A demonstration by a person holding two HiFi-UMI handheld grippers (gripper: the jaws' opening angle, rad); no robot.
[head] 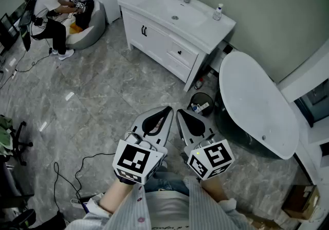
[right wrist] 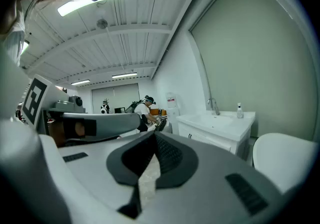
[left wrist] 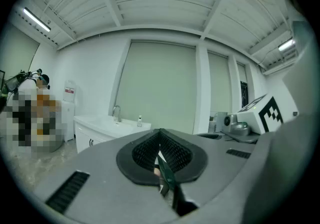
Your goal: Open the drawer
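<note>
Drawer (head: pixel 186 58) in question is shut, set in the front of the white vanity (head: pixel 157 43) across the room, at the end nearest the tub, and both tools are well apart from it, so the step in hand looks to me like the approach. Grey stone floor (head: pixel 103 100) lies open between the person and the vanity. I'd walk straight across it, since the loose cables (head: pixel 77 172) trail off to the person's left and don't cross that line. The big white bathtub (head: pixel 257 100) crowds the right side, and a small dark bin (head: pixel 201 104) stands just beside the vanity's end, so the better stance is probably square to the cabinet front rather than squeezed in by the tub. The vanity's left part has doors with a pair of dark handles (head: pixel 144 31); those are not the target. The drawer has one small dark knob (head: pixel 180 52), and that is what I'd grip. The left gripper (head: pixel 166 110) and right gripper (head: pixel 180 114) are held side by side close to the person's body, and the fingers of both are pressed together with nothing between them. One pair should be spread before it arrives, centred on the knob, closed firmly and drawn straight back, with the spare gripper kept out of the drawer's path.
</note>
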